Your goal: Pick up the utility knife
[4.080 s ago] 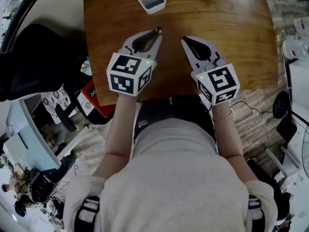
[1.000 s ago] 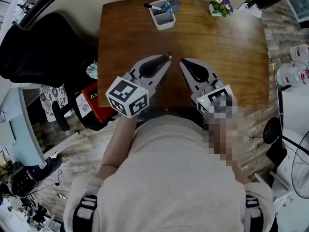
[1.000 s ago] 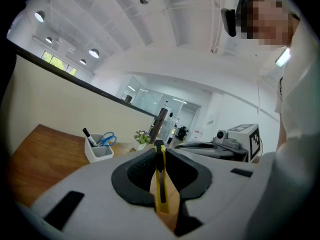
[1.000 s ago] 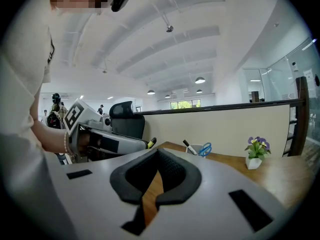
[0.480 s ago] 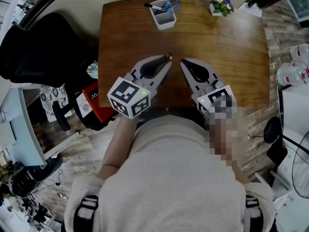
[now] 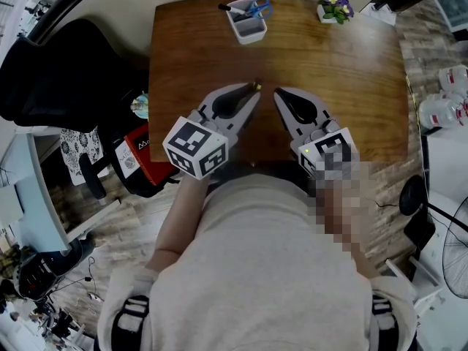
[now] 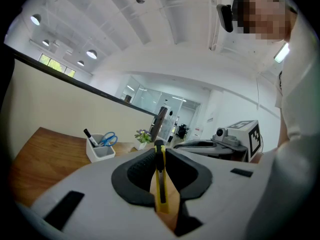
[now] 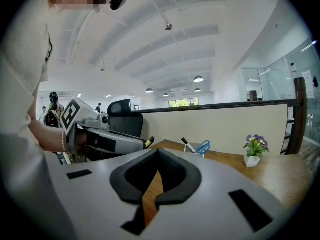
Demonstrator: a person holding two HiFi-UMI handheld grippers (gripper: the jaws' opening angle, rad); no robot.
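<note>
Utility knife (image 7: pixel 160 184): yellow body, black strip. Left tongs (image 6: pixel 252 93): grey shell, black pads, black-and-white marker cube. Counter (image 6: pixel 358 79): brown wood grain. Holder (image 6: pixel 247 22): white. Scissors (image 6: pixel 257 8): blue.

Shiny wood, dull plastic
The smooth brown wooden table (image 6: pixel 351 86) looks glossy. The yellow plastic utility knife (image 7: pixel 161 184) has a dull grey metal blade. The grey plastic left gripper (image 7: pixel 159 150) looks matt, and its black pads (image 7: pixel 131 179) look rough and ribbed.

Open-plan office, wooden desk (image 6: pixel 351 72), pen holder (image 6: pixel 247 26), swivel chair (image 8: pixel 120 115), glass partitions (image 7: pixel 145 95) behind
</note>
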